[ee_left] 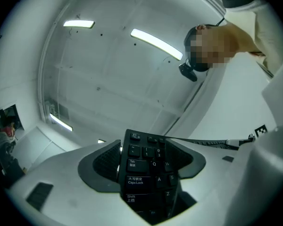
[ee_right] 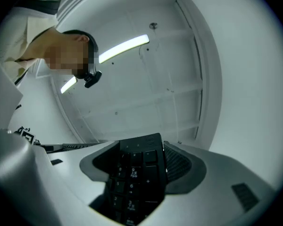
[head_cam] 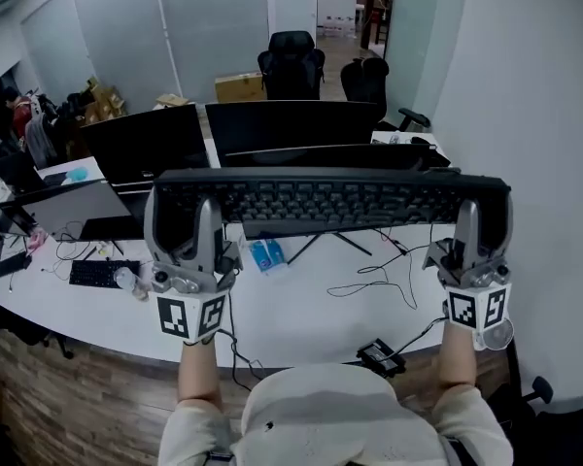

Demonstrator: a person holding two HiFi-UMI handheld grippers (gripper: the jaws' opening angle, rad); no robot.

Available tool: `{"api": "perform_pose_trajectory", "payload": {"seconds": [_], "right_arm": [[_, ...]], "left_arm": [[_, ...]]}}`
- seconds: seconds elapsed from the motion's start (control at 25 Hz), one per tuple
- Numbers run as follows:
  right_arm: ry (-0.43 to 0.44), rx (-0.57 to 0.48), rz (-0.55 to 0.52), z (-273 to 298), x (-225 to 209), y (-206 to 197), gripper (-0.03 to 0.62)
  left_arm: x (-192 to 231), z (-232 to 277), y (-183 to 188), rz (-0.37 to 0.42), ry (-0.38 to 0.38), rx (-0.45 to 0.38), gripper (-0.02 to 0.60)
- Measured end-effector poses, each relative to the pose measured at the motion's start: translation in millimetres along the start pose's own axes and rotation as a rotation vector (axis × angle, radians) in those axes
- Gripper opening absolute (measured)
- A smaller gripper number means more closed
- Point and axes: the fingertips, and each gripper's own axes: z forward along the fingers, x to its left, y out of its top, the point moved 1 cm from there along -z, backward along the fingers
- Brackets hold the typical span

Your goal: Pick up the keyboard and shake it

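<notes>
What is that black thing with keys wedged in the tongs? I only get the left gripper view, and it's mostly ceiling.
Observer: A full black keyboard; the head view shows it held up clear of the white desk.
Visitor: Who holds its far end?
Observer: The right tongs, shut on the number-pad end, as the left tongs are on the Caps Lock end.
Visitor: Anything near it?
Observer: Dark monitors stand behind it, and a smaller keyboard lies on the desk at the left.

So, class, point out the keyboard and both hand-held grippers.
keyboard (head_cam: 330, 202), head view, middle of its key rows.
left hand-held gripper (head_cam: 183, 212), head view, between its fingertips.
right hand-held gripper (head_cam: 486, 212), head view, between its fingertips.
</notes>
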Motion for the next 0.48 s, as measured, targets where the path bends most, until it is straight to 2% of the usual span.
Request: {"api": "perform_pose_trajectory", "payload": {"seconds": [0.48], "right_arm": [[-0.037, 0.129, 0.042, -5, -8, -26, 0.273]], "left_arm": [[2, -2, -27, -0.020, 0.038, 0.106, 0.281]]}}
